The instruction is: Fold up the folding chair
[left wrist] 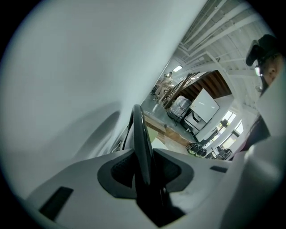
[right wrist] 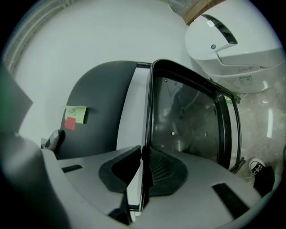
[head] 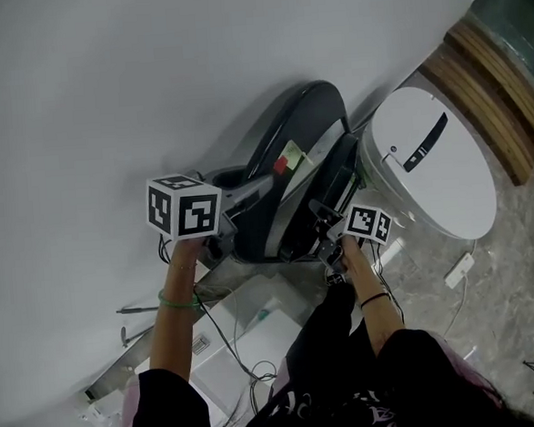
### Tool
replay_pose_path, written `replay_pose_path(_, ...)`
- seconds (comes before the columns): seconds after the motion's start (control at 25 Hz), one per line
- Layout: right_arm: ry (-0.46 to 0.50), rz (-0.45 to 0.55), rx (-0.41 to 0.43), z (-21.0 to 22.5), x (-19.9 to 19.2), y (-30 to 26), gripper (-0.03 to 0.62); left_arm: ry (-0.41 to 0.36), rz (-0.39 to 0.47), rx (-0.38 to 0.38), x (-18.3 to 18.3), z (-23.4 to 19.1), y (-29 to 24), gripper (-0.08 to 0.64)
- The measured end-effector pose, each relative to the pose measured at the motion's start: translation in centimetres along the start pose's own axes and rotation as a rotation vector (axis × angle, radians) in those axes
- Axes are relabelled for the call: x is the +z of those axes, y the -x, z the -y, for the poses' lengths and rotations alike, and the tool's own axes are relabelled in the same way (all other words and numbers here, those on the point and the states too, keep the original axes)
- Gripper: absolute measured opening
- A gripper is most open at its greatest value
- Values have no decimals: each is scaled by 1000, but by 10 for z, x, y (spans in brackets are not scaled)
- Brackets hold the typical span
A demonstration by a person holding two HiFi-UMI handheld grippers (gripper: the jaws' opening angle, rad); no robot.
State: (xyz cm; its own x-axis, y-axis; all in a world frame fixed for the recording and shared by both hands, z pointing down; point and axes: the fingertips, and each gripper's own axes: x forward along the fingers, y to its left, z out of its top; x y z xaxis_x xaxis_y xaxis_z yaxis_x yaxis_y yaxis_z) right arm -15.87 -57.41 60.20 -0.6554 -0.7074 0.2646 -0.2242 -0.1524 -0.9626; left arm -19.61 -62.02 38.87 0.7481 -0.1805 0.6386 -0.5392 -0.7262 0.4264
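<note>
Standing close against the white wall [head: 103, 92], the folding chair [head: 290, 124] shows as a dark grey shell with a black-rimmed panel just beside it; in the right gripper view a narrow pale strip separates the two parts. A red and a yellow-green sticky note [head: 287, 157] sit on the grey shell.

The left gripper [head: 234, 230] grasps the chair's near left edge: in the left gripper view a glossy black rim [left wrist: 139, 134] runs upright between the pads [left wrist: 119, 172], which press on it from both sides. The right gripper [head: 329, 240] is clenched on the chair's right side, and its own view shows the jaws nearly together on a thin dark edge [right wrist: 144, 156] of the black-rimmed panel [right wrist: 187, 112].

Both forearms reach forward from the bottom of the head view, a green band [head: 175, 302] on the left wrist and a black band [head: 375, 298] on the right.

Just right of the chair stands a white rounded bin [head: 433, 169] with a dark stripe on its lid. Beyond it runs a wooden ledge [head: 490, 83]. A white power strip [head: 460, 270] lies on the speckled stone floor [head: 503, 328] below the bin.
</note>
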Motion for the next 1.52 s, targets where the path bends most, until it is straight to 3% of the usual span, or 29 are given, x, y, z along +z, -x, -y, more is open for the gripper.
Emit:
replay_pose_path(0.2,-8,-68,-19,-1,-24,-53,61,-142,-68,-5,-11,-51,20,112)
replay_pose_path(0.36,2,-100,-22,-2,-29,-80,58,-113,-93,24,-13,-84,30,110)
replay_pose_path(0.52,34,-150,-26,-3,-33,-96,58,-116,-82,116,-16,-108,40,112)
replay_pose_path(0.76,34,-179,-11,-7,-31,-108,57,-237,-109,351,-15,-131,44,132)
replay_pose_path(0.88,65,-209,-37,-7,-32,-109,57,-260,-90,466,-14,-136,47,158)
replay_pose_path(1.04,136,-225,-64,-6,-31,-110,57,-258,-63,530,-14,-139,48,181)
replay_pose_path(1.32,307,-299,-186,-7,-36,-105,86,-156,-1,509,-2,-130,66,187)
replay_pose_path(1.52,355,-305,-200,-15,-34,-95,123,-284,75,628,36,-104,109,152)
